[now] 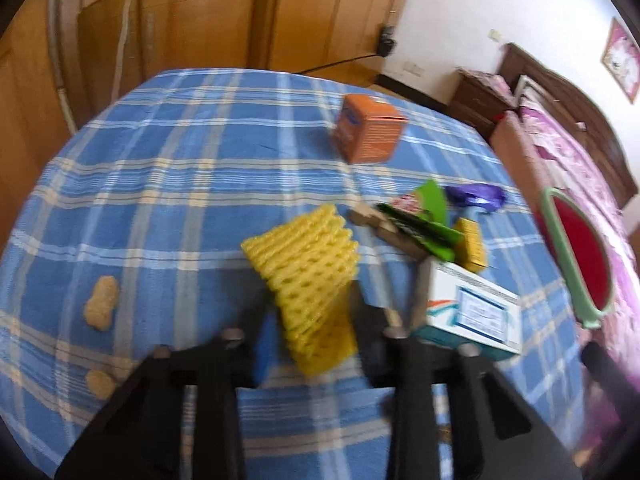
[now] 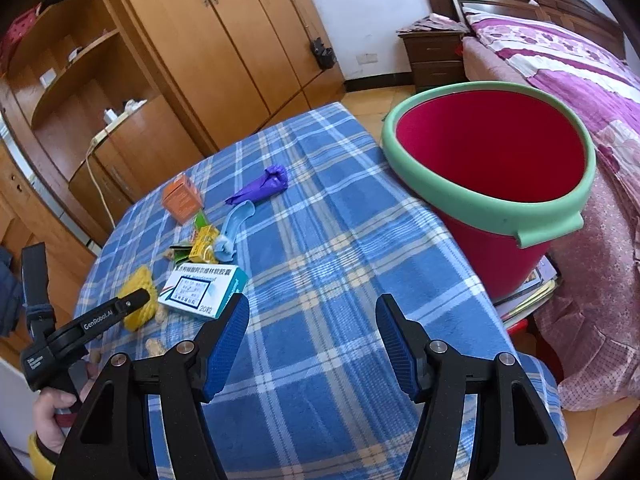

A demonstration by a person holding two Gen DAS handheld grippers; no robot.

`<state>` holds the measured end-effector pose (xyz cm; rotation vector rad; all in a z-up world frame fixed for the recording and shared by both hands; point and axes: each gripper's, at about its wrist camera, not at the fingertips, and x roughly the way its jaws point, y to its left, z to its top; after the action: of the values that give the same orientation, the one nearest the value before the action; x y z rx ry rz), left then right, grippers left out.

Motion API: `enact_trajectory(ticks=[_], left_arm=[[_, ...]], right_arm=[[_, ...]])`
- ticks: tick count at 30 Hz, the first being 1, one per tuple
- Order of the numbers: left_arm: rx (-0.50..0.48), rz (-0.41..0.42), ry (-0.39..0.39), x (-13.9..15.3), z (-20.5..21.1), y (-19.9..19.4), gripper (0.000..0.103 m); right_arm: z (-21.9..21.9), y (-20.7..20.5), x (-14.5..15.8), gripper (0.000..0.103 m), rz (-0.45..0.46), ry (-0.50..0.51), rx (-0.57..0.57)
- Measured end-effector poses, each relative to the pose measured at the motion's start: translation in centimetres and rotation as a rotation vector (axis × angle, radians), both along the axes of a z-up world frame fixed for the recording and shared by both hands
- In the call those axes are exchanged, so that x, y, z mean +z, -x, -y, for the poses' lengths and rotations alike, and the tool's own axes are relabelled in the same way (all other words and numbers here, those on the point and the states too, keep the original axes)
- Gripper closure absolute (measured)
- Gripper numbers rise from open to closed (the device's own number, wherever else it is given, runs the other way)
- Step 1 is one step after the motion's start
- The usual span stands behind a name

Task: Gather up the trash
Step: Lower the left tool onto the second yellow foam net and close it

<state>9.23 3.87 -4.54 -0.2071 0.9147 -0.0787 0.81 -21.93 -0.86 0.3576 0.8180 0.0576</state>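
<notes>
**Yellow net pinched, bucket waiting at the table edge**

Black fingers of the left gripper (image 1: 310, 320) fill the bottom of the left wrist view, and between them sits the yellow foam net (image 1: 308, 276). The jaws are pressed on it, and the net stands tilted up from the blue checked tablecloth (image 1: 160, 184), so I judge it is gripped for lifting. At about 3 o'clock from the net lies a white medicine box (image 1: 476, 312); at 1 o'clock a heap of green wrappers (image 1: 424, 224), and further at 12 o'clock an orange box (image 1: 370, 128). A peanut shell (image 1: 101, 300) lies at 9 o'clock.

Blue pads of the right gripper (image 2: 312, 340) come first in the right wrist view. They are spread wide with only cloth between them. The red bucket (image 2: 500, 256) stands at 2 o'clock, beside the table edge, probably so that trash can be dropped in easily.
</notes>
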Motion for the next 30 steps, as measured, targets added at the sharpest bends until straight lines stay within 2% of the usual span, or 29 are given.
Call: enact_trajectory(ticks=[3, 7, 9, 10, 12, 23, 30], left_arm=[[-0.038, 0.025, -0.003, 0.5, 0.6, 0.5, 0.087], [-0.054, 0.041, 0.014, 1.1, 0.4, 1.1, 0.088], [-0.047, 0.047, 0.020, 1.4, 0.0, 1.4, 0.088], [-0.041, 0.051, 0.022, 1.6, -0.3, 1.5, 0.088], [-0.029, 0.051, 0.026, 1.8, -0.9, 1.7, 0.088], [0.021, 0.045, 0.048, 1.8, -3.4, 2.6, 0.088], [0.035, 0.034, 0.056, 1.3, -4.2, 2.7, 0.088]], right_arm=[[-0.7, -0.5, -0.1, 0.036, -0.007, 0.007, 0.029], [-1.8, -1.3, -0.5, 0.036, -0.029, -0.007, 0.092], [-2.5, -1.9, -0.8, 0.030, -0.036, -0.016, 0.129], [-2.9, -2.2, -0.9, 0.022, -0.036, -0.017, 0.147], [-3.4, -2.6, -1.0, 0.021, -0.028, -0.013, 0.176], [-8.2, -6.1, -1.8, 0.021, -0.054, 0.147, 0.408], [-10.6, -7.7, -2.5, 0.021, -0.096, 0.240, 0.506]])
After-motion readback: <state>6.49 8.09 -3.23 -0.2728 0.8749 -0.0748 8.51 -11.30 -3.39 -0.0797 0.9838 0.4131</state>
